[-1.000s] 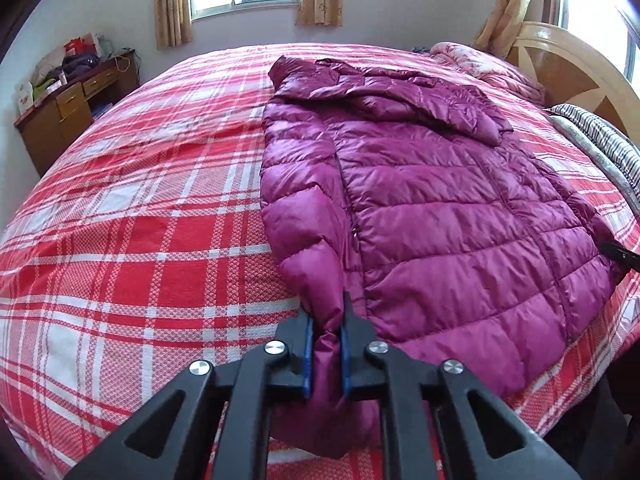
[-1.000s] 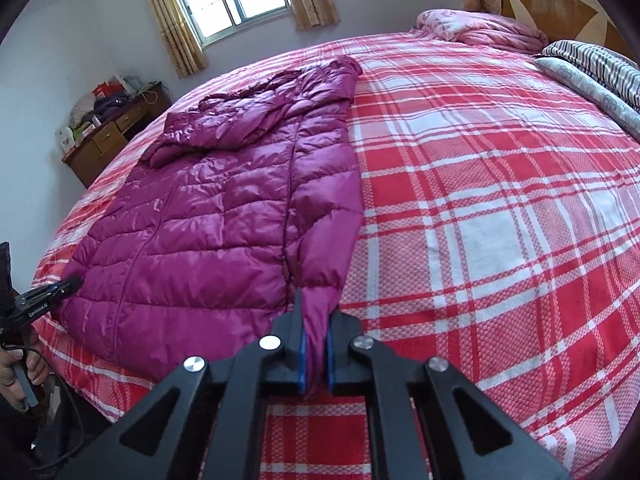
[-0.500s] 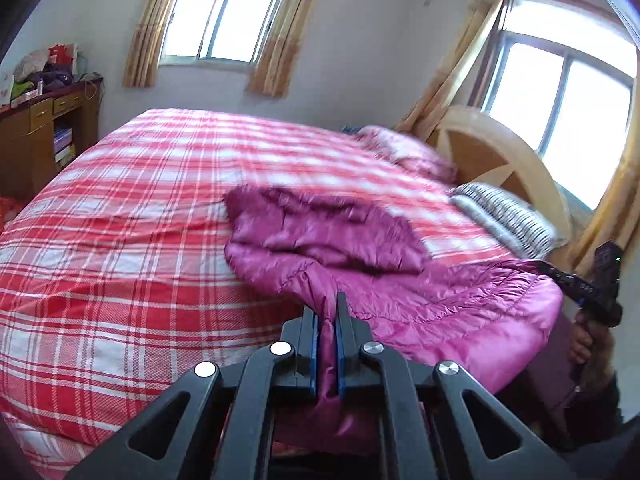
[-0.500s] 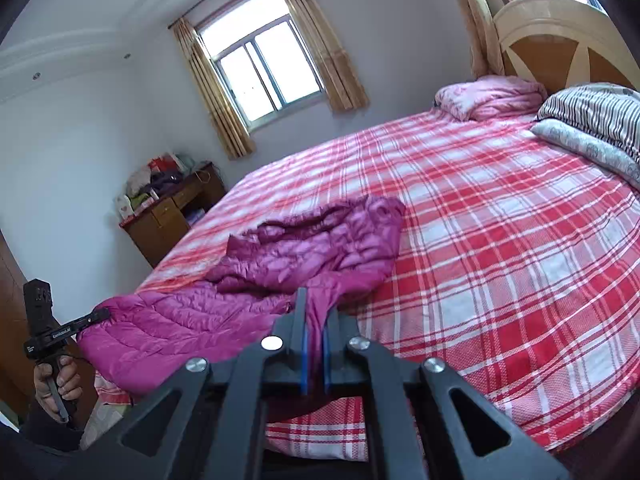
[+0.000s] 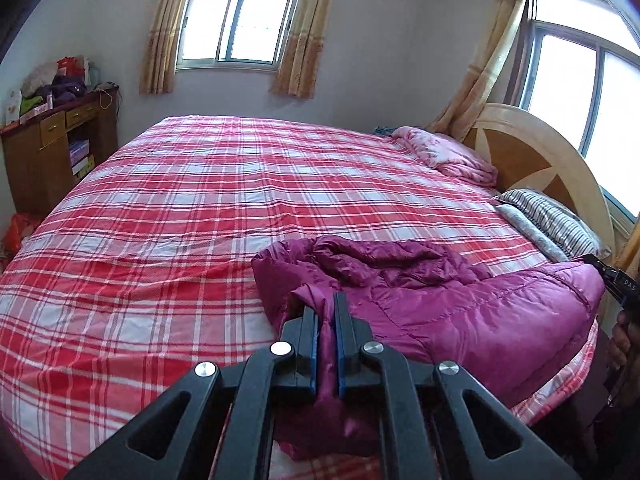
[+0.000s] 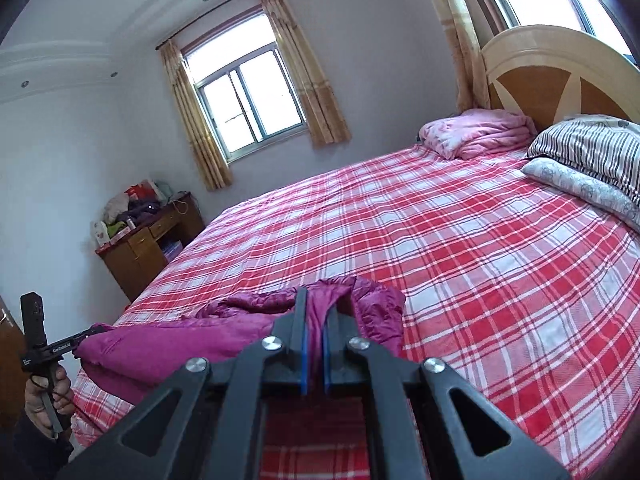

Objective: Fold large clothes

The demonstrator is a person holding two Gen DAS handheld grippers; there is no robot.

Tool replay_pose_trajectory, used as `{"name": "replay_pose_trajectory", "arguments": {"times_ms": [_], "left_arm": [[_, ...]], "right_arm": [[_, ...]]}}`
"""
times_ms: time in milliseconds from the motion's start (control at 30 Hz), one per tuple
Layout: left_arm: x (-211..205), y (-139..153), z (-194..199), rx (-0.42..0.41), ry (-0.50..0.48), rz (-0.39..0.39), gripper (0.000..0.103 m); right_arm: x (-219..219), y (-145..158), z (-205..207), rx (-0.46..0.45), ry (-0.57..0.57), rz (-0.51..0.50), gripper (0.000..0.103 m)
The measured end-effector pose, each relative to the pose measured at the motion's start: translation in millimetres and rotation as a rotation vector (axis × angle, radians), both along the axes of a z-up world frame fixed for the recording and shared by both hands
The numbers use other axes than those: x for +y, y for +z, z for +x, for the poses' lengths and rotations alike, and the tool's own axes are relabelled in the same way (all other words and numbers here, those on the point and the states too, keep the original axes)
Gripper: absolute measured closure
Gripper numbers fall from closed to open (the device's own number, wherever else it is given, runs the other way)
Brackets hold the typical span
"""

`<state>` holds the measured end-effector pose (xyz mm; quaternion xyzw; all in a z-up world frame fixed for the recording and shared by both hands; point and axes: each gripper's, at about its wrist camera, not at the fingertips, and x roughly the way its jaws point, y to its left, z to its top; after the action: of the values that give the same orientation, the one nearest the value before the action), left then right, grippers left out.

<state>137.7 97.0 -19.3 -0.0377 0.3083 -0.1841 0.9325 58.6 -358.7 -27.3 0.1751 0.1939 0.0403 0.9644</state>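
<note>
A magenta quilted down jacket lies at the near edge of a bed with a red and white plaid cover. My left gripper is shut on one bottom corner of the jacket, whose fabric is pinched between the blue pads. In the right wrist view my right gripper is shut on the other bottom corner of the jacket. The near hem hangs lifted between both grippers, and the far part lies bunched on the bed. The other gripper shows at the edge of each view.
A folded pink blanket and striped pillows lie by the wooden headboard. A brown cabinet piled with items stands at the far left wall. Two curtained windows are behind. A hand grips the left tool.
Both grippers have risen with the jacket's bottom corners. The jacket, flat on the bed a second ago, is now lifted at its near hem and bunched further back.
</note>
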Motion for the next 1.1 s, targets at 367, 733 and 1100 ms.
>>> {"name": "replay_pose_trajectory", "arguments": {"times_ms": [367,733,1100], "left_arm": [[-32.9,-59.2,109.6,0.09,0.067,0.13,0.097],[-48.5,-86.4,149.9,0.129,0.096,0.182,0.091],[-34.3,-48.4,125.2,0.036,0.075,0.087,0.06]], "right_arm": [[-8.6,-54.2,119.1,0.15,-0.054,-0.048,0.097],[-11.9,-102.9,171.8,0.277,-0.092,-0.071,0.094],[-13.8,-89.2,168.6,0.233,-0.169,-0.065,0.036]]}}
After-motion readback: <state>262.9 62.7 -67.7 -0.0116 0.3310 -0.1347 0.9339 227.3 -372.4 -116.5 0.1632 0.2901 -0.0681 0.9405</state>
